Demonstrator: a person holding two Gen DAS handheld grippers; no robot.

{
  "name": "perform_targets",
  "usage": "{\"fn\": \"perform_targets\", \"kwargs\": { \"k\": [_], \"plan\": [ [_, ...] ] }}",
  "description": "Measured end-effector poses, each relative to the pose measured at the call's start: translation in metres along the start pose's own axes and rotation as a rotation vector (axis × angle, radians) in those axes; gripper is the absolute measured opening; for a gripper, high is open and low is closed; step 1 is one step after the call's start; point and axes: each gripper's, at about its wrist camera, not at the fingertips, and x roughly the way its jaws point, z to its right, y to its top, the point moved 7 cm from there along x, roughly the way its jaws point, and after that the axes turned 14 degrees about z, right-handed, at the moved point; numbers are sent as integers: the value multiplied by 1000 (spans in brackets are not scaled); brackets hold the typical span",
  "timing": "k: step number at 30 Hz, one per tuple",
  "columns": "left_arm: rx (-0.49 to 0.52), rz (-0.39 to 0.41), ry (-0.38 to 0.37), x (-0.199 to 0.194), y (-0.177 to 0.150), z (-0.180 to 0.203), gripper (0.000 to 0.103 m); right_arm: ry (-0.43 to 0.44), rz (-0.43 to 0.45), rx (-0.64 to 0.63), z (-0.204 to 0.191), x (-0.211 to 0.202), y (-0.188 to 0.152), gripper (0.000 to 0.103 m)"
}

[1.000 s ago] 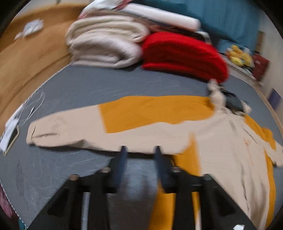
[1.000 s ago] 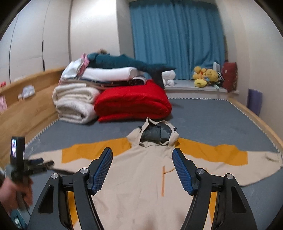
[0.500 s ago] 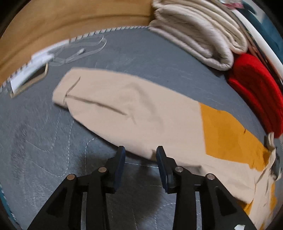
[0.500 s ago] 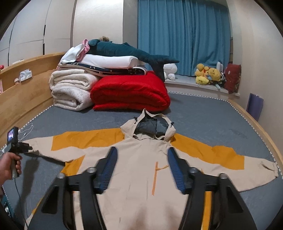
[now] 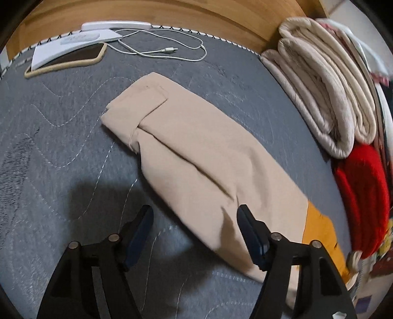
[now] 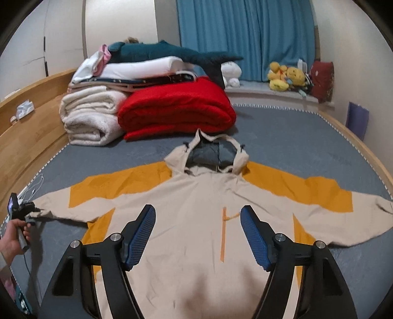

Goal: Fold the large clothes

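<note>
Hooded jacket [image 6: 196, 220], beige with orange panels, lies spread flat and front-up on the grey bed [image 6: 307, 147], both sleeves stretched out to the sides and the hood toward a stack of folded blankets [image 6: 91, 117] and a red quilt [image 6: 176, 110].

Your left gripper [image 5: 194, 216] points down at the left sleeve [image 5: 196, 159], near its cuff end. Its jaws are opening; the sleeve's lower edge lies between them on the bed, but the pads are not pressing on it. In the right wrist view your left hand [image 6: 12, 235] holds that gripper just beside the cuff.

Your right gripper [image 6: 197, 216] hovers over the chest of the jacket, near the orange zip [image 6: 223, 230]. Its jaws are also opening, with nothing held.

A phone [image 5: 66, 60] and a white charging cable [image 5: 162, 51] lie near the wooden bed frame [image 5: 172, 14], apart from the sleeve.

You appear to be at the first fold: taking up the left sleeve to bring it across the body. The next move likely calls for lowering the left jaws around the sleeve edge, closing on the fabric, then lifting and carrying it inward while the body stays flat.
</note>
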Motion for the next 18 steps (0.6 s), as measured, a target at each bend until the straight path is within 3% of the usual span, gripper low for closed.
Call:
{"fn": "perform_targets", "kwargs": {
  "k": [4, 7, 12, 18],
  "plan": [
    [-44, 4, -34, 3, -6, 3, 4, -31, -27, -34, 2, 5, -8, 72],
    [-2, 69, -58, -18, -4, 30, 1, -43, -49, -27, 7, 7, -9, 72],
    [180, 163, -230, -107, -9, 139, 0, -41, -94, 31, 24, 9, -6, 68],
    [309, 142, -465, -234, -75, 248, 0, -46, -71, 86, 44, -5, 14, 57]
  ]
}}
